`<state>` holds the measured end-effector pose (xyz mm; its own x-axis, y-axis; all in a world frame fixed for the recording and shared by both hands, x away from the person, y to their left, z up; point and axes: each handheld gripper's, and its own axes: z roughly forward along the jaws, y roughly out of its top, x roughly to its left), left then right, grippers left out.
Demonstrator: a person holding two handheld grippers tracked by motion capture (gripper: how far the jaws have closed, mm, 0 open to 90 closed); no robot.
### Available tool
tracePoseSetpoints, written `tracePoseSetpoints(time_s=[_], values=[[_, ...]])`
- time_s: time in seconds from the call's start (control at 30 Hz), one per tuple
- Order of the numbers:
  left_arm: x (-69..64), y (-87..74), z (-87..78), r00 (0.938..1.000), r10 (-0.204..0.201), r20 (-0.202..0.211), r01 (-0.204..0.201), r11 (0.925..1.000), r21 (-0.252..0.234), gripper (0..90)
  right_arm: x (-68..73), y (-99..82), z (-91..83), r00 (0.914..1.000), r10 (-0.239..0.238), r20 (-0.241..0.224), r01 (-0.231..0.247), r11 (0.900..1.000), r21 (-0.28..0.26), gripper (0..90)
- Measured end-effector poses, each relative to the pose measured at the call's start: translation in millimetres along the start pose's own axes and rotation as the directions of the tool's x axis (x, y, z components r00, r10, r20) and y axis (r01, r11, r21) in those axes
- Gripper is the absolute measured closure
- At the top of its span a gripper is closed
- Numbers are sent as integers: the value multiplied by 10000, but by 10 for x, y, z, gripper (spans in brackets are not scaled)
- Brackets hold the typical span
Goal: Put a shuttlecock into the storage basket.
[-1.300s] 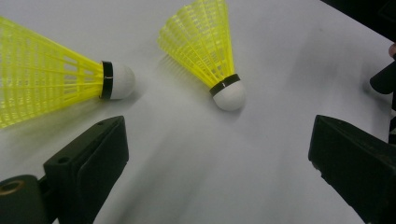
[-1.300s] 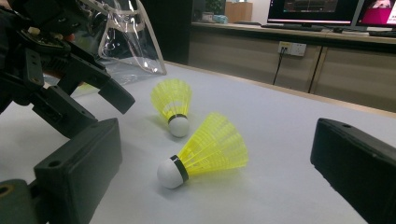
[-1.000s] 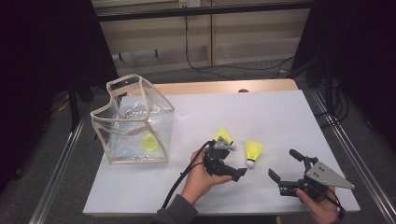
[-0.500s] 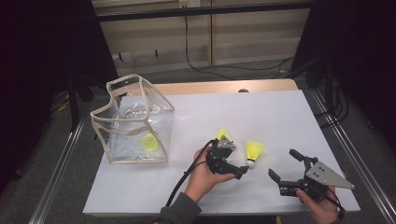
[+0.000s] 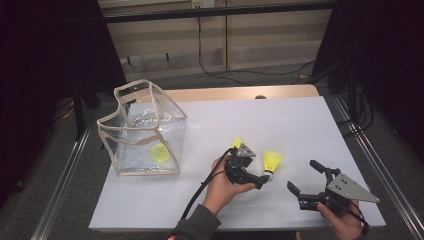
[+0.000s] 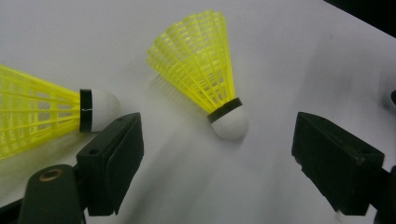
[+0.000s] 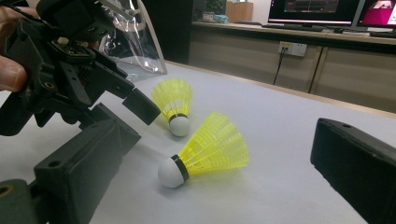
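Three yellow shuttlecocks are in play, and one (image 5: 160,151) already lies inside the clear bag (image 5: 145,131) standing at the left of the white table (image 5: 300,125), so by my reckoning the job of bagging them is about a third done. Two remain on the table near the middle. The left gripper (image 5: 252,176) hovers low over them, jaws apart and just now narrowing, with nothing pinched yet. In the left gripper view one shuttlecock (image 6: 205,74) lies between the jaws, its white cork tip untouched by either pad, while the other shuttlecock (image 6: 42,109) rests just beside the left jaw (close, though whether it touches is hard to say). The right gripper (image 5: 305,181) waits at the near right, jaws wide apart and empty. What is left, I'd judge: close on the cork end, carry it left to the bag, then repeat.
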<state>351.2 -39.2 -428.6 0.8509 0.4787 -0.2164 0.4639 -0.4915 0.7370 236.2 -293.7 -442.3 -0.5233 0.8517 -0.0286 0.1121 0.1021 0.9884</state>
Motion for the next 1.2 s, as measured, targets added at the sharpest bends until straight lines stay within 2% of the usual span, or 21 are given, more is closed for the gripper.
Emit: tracePoseSetpoints(time_s=[0.17,0.3,0.5,0.67,0.83,1.0,1.1,1.2], values=[[-13,6,36,10000,-88,29,88,10000,-15,182,6,2,-5,10000,-86,7,86,9999,54,19],[-33,9,78,10000,5,6,-5,10000,44,203,-3,0,-8,10000,-21,37,21,10000,-2,19],[-40,2,193,9994,-306,155,305,9995,67,249,-11,0,-13,10000,-31,38,31,10000,27,19],[-73,12,268,9997,-264,-10,264,9996,134,285,-15,0,-17,10000,14,51,-14,10000,7,19],[-70,19,313,9997,-211,-146,213,9996,178,386,-22,1,-22,10000,17,95,-16,10000,-42,19],[-49,3,354,9999,-1,-121,4,9996,271,467,-22,-1,-21,10000,-2,89,2,10000,-32,19],[-77,-10,381,9988,350,-350,-335,9986,413,518,-17,0,-18,10000,-2,83,2,10000,-18,19],[-96,-19,400,9980,472,-429,-456,9983,367,551,-15,1,-17,10000,20,73,-19,10000,-38,19]])
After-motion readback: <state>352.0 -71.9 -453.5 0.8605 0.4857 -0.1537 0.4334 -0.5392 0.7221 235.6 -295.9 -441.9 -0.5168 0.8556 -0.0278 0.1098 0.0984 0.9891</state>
